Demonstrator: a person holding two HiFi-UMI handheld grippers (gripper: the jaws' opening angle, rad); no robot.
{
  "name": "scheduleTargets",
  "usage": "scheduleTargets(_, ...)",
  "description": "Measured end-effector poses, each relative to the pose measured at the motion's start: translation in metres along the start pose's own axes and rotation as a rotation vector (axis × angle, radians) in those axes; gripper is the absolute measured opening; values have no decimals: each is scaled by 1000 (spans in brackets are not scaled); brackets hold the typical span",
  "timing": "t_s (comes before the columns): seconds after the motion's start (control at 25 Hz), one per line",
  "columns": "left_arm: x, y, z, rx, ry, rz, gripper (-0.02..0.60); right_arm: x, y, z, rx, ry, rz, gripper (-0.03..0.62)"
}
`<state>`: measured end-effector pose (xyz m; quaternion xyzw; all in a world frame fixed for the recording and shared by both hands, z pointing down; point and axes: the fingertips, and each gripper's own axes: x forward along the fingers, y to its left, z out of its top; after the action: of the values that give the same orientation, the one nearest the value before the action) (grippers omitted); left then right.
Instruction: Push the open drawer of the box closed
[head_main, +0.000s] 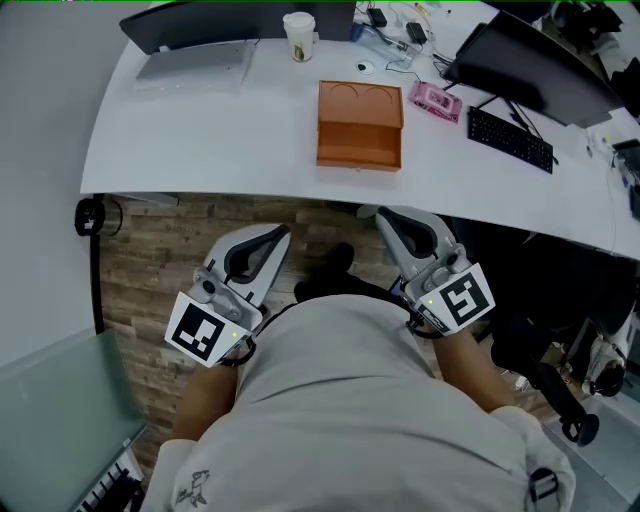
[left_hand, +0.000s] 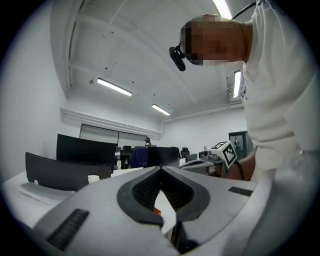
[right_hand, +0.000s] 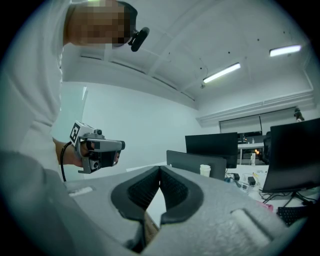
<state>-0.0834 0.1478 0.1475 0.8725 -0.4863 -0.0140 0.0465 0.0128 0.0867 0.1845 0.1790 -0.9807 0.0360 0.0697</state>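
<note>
Drawer (head_main: 358, 148) of the box (head_main: 360, 102) opens toward me; left gripper (head_main: 274, 238) and right gripper (head_main: 386, 216) hang short of the table (head_main: 200, 140); fingers pressed together, empty; blunt tips suit pushing, I judge.

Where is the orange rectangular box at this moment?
In the head view, the orange rectangular box sits centrally on the white curved desk, with a white paper cup beyond it leftward and a pink case just right.

On the white table (head_main: 200, 150) ahead of you: 1 paper cup (head_main: 298, 37) at the back, 1 pink item (head_main: 436, 100) and 1 black keyboard (head_main: 510, 139) to your right. Wood-patterned floor (head_main: 150, 270) lies below.
</note>
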Motion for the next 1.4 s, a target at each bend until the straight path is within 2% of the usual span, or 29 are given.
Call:
scheduleTargets(0.08,18,5,1,3,-9,-17,-2,2,-16,-3,2,1,-12,3)
scheduleTargets(0.24,49,13,-17,-2,69,-52,-2,3,-49,-6,12,-1,-36,3)
scheduleTargets(0.4,81,24,-10,-4,33,-66,-2,9,-75,-13,27,14,-43,3)
scheduleTargets(0.52,96,27,-17,1,63,-88,-2,12,-90,-20,33,34,-50,3)
scheduleTargets(0.6,108,28,-16,-6,53,-101,-2,10,-100,-25,37,39,-62,3)
scheduleTargets(0.8,131,30,-40,-32,122,-157,-2,7,-119,-52,88,90,-98,3)
scheduleTargets(1.04,156,36,-53,-55,114,-225,-2,2,-135,-77,126,123,-169,3)
scheduleTargets(1.16,162,44,-64,-45,142,-253,-2,7,-140,-86,142,158,-184,3)
scheduleTargets(1.4,172,72,-93,-58,176,-249,-2,23,-149,-119,182,219,-223,18)
